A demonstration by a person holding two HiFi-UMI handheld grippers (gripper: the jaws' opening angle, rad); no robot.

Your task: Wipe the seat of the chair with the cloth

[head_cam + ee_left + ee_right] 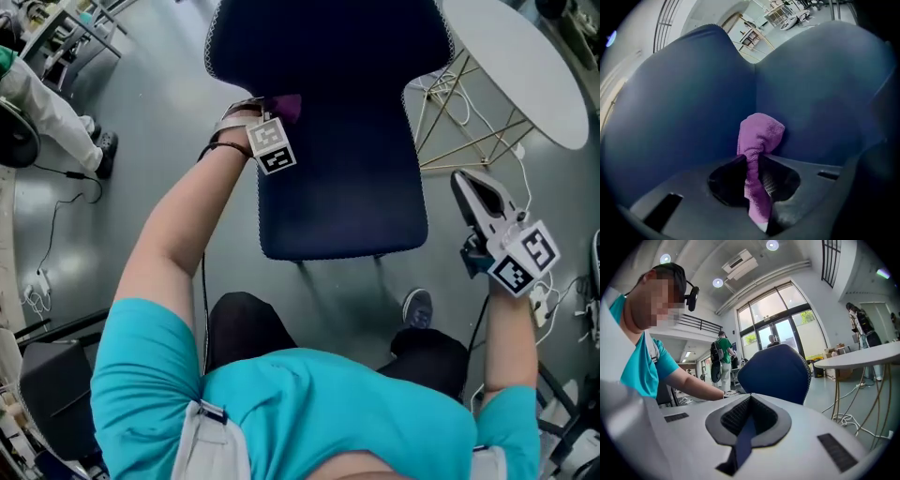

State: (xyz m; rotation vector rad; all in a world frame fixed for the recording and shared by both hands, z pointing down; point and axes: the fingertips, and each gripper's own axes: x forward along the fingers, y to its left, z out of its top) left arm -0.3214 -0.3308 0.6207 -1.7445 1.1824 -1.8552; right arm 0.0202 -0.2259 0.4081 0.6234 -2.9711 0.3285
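Shows the right tool (750, 400) from behind, jaws pressed together, nothing gripped. Looks past the tips onto the blue chair (776, 371). At left, catches a person (641, 367) in teal shirt, bare arm (691, 381) stretched toward the chair.

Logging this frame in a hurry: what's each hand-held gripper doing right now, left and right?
Left hand-held gripper: closed on the purple cloth.
Right hand-held gripper: closed, holding nothing.
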